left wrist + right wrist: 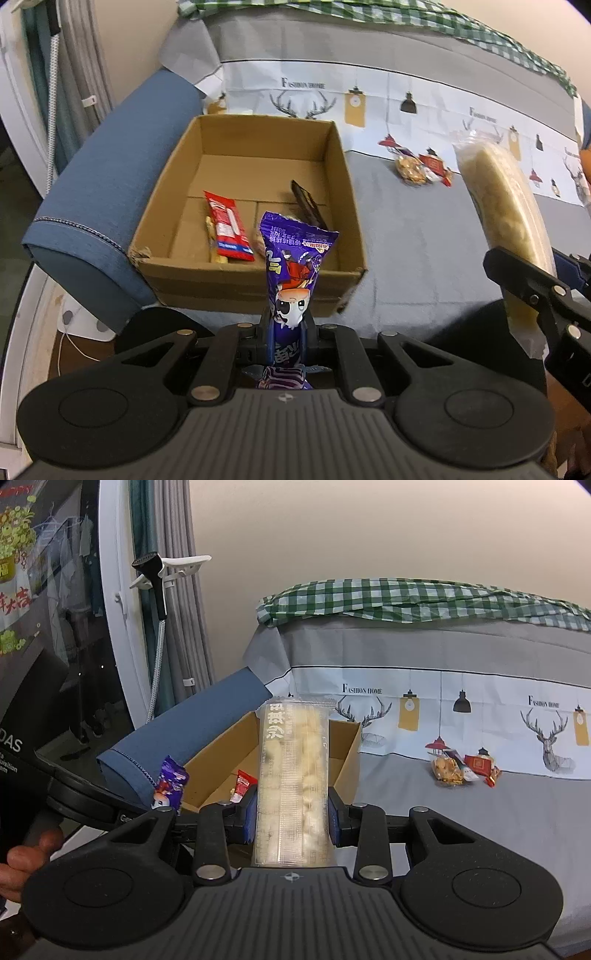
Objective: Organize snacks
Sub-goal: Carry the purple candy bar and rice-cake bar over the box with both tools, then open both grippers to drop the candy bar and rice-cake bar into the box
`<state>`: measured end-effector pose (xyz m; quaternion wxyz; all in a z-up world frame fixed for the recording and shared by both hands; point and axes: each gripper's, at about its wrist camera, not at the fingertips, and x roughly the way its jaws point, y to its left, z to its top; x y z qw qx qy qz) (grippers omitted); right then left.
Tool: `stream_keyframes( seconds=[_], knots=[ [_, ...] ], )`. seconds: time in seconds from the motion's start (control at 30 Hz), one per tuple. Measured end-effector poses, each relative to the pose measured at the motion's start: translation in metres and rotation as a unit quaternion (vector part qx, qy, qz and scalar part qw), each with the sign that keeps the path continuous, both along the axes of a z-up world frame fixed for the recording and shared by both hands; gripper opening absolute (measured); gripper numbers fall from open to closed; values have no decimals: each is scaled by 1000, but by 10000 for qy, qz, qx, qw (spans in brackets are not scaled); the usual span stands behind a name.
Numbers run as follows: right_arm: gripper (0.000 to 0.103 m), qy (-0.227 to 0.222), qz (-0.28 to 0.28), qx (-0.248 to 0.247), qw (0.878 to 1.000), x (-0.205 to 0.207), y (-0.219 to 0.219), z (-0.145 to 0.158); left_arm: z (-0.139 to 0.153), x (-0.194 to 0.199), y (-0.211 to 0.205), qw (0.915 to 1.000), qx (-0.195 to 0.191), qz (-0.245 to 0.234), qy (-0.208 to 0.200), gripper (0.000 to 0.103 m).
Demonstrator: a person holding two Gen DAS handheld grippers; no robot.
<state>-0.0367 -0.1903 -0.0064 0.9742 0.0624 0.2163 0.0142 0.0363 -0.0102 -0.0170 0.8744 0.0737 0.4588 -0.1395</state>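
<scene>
The box [255, 206] sits on the sofa [424, 229], already holding a few snacks. Both grippers carry loads toward it: the right gripper [291, 819] has its jaws clamped on the pale pack [291, 775], the left gripper [288, 332] on the purple pack [291, 273], both held upright just short of the box. Next, each likely reaches over the rim and releases. Loose snacks [461, 770] remain well apart.

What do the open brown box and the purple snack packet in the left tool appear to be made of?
Open brown box: corrugated cardboard, matte, judging by its folded flaps and frayed, torn corner. Purple snack packet, clamped in the left tool: likely thin plastic or foil film, glossy, with a crimped end seal and printed artwork.
</scene>
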Motion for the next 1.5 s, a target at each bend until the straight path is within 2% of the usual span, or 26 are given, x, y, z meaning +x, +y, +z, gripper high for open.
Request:
stream_keyframes(
  seconds=[0.3, 0.6, 0.87, 1.1, 1.5],
  knots=[
    [37, 152, 103, 36, 9998, 36, 8, -4, 5, 44, 13, 9998, -122, 186, -16, 13],
    [37, 400, 213, 32, 9990, 95, 17, -13, 2, 102, 15, 9996, -182, 208, -73, 13],
    [37, 658, 211, 99, 9976, 161, 18, -31, -23, 162, 20, 9995, -56, 281, 158, 13],
    [37, 961, 227, 121, 9950, 217, 22, -58, -53, 214, 21, 9986, 128, 312, 419, 13],
    [37, 1307, 209, 83, 9912, 270, 18, -97, -101, 264, 15, 9957, 459, 303, 742, 13]
  ],
)
